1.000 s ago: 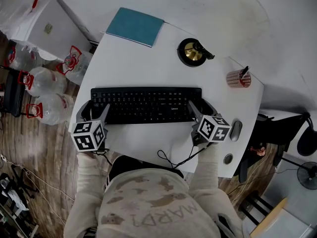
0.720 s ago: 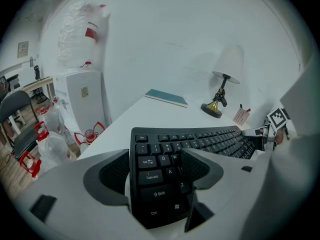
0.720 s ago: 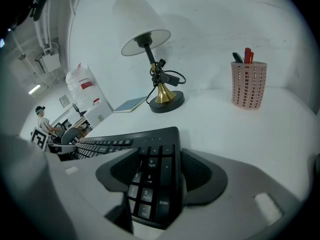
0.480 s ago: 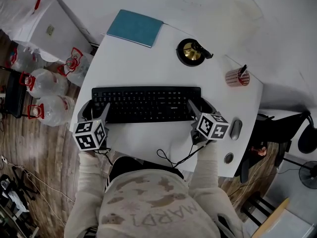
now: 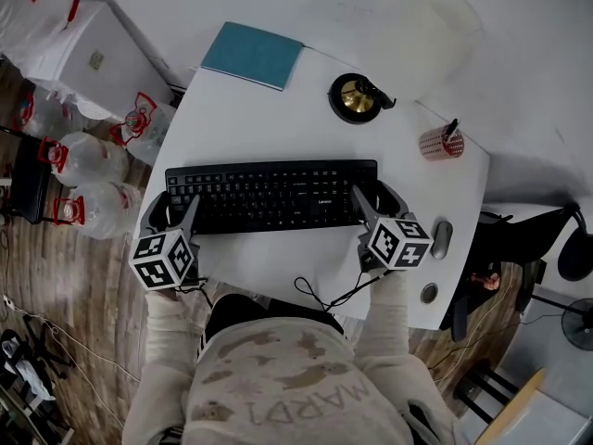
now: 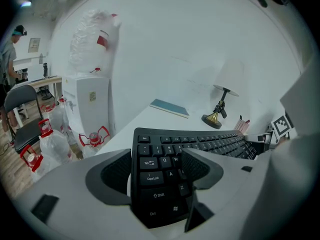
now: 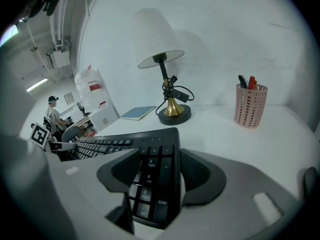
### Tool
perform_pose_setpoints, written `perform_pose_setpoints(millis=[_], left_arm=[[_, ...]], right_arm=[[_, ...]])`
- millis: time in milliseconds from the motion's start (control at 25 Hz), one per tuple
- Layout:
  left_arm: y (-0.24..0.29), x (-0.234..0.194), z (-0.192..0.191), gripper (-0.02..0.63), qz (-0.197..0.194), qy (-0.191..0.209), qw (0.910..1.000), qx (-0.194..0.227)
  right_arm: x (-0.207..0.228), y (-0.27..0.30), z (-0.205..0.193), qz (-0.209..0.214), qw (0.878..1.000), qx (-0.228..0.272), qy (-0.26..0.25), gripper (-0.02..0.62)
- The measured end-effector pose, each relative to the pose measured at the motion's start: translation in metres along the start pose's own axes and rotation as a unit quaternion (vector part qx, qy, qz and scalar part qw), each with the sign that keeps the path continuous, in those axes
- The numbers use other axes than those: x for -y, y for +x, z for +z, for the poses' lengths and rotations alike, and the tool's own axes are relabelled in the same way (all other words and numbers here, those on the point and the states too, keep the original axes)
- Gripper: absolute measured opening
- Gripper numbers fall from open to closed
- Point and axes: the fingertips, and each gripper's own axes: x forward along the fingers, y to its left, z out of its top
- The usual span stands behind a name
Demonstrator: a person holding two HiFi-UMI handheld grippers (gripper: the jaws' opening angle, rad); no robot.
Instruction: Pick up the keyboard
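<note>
The black keyboard (image 5: 273, 196) lies lengthwise across the white desk (image 5: 278, 258), with one gripper at each end. My left gripper (image 5: 174, 207) straddles its left end: in the left gripper view the jaws press on the keyboard (image 6: 200, 144) around the Caps Lock and Shift keys, left gripper (image 6: 156, 159). My right gripper (image 5: 374, 197) straddles the number-pad end. In the right gripper view its jaws are closing on the keyboard (image 7: 155, 149), right gripper (image 7: 160, 159), with the pads against it. The near edge of that end hangs a little above the desk.
A teal book (image 5: 253, 52) lies at the desk's back left. A brass-footed lamp (image 5: 357, 97) and a pink pen holder (image 5: 438, 143) stand behind the keyboard. A mouse (image 5: 441, 239) sits right of my right gripper. A black cable (image 5: 324, 297) loops at the front edge. Water bottles (image 5: 83, 156) stand on the floor, left.
The keyboard and both grippers have come up slightly toward the camera, and the keyboard's left end has shifted a little left. Both grippers stay at the keyboard's ends.
</note>
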Motion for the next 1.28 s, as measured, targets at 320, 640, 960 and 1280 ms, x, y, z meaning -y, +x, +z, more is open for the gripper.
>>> perform_pose_setpoints(millis=[320, 640, 960, 1280], left_arm=[[-0.025, 0.004, 0.037, 0.313, -0.001, 0.024, 0.9981, 0.056], [-0.052, 0.006, 0.070, 0.284, -0.003, 0.015, 0.9931, 0.117], [-0.070, 0.016, 0.089, 0.281, -0.020, 0.022, 0.9883, 0.150], [-0.096, 0.035, 0.113, 0.281, -0.031, 0.037, 0.9810, 0.188]], right_arm=[[-0.014, -0.019, 0.018, -0.003, 0.999, 0.039, 0.003, 0.265], [-0.030, -0.052, 0.044, -0.003, 0.995, 0.104, -0.006, 0.265], [-0.039, -0.082, 0.062, -0.009, 0.989, 0.144, -0.014, 0.264], [-0.045, -0.118, 0.086, -0.016, 0.982, 0.187, -0.030, 0.265]])
